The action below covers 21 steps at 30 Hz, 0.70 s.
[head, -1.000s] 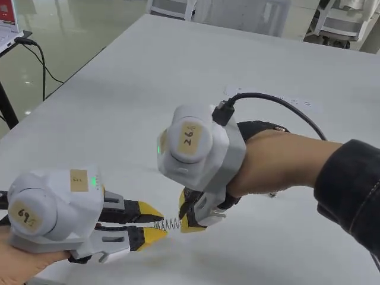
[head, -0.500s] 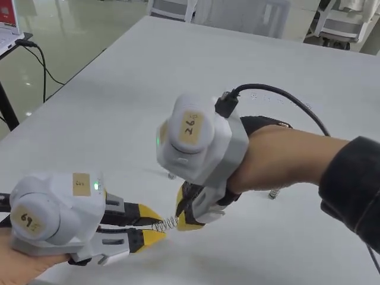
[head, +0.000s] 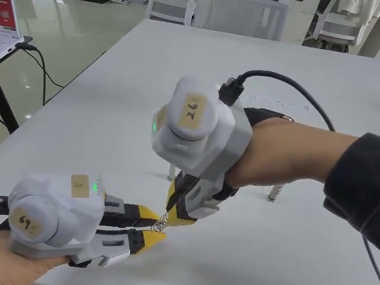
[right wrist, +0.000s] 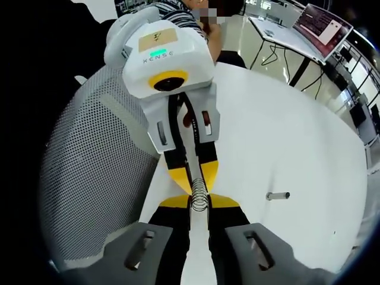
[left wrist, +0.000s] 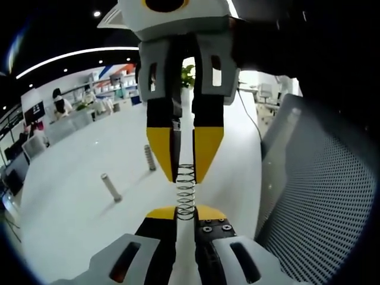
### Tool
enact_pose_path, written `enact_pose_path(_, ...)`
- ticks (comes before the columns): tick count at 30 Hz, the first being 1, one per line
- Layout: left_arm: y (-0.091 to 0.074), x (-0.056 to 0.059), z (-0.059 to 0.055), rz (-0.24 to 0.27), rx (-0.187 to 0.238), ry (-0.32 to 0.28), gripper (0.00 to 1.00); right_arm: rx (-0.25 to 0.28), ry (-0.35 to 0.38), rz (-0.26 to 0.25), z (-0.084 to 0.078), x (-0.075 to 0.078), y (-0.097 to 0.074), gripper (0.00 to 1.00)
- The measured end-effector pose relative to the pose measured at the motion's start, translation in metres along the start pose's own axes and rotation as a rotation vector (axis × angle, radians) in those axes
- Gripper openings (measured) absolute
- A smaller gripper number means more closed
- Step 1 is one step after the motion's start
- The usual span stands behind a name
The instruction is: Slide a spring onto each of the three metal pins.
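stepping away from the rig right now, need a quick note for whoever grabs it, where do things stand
Grippers: left tongs shut on one end of a spring, held above the table. The right tongs are shut on its other end, tip to tip with the left.
Pins: a bare pin stands on the table. A second upright piece looks coiled, probably a pin wearing its spring.
Done: one pin at most, by the look of it.
Left: slide this spring onto the bare pin, then do the third, which I can't place here.
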<state>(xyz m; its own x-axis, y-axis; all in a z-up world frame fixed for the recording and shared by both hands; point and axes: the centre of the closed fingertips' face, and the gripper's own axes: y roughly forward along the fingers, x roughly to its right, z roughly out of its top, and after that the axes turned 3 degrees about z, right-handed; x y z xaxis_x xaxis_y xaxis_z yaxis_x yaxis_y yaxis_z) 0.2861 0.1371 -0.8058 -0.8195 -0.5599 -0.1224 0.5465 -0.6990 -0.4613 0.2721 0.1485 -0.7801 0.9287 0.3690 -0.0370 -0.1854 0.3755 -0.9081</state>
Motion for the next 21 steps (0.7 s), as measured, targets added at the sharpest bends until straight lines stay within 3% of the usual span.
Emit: enact_pose_path(21,-0.0019,-0.0025,0.0026,0.005,0.028,-0.027,0.02,0.067,0.022,0.012,0.0040,0.0029,0.0031,0.11)
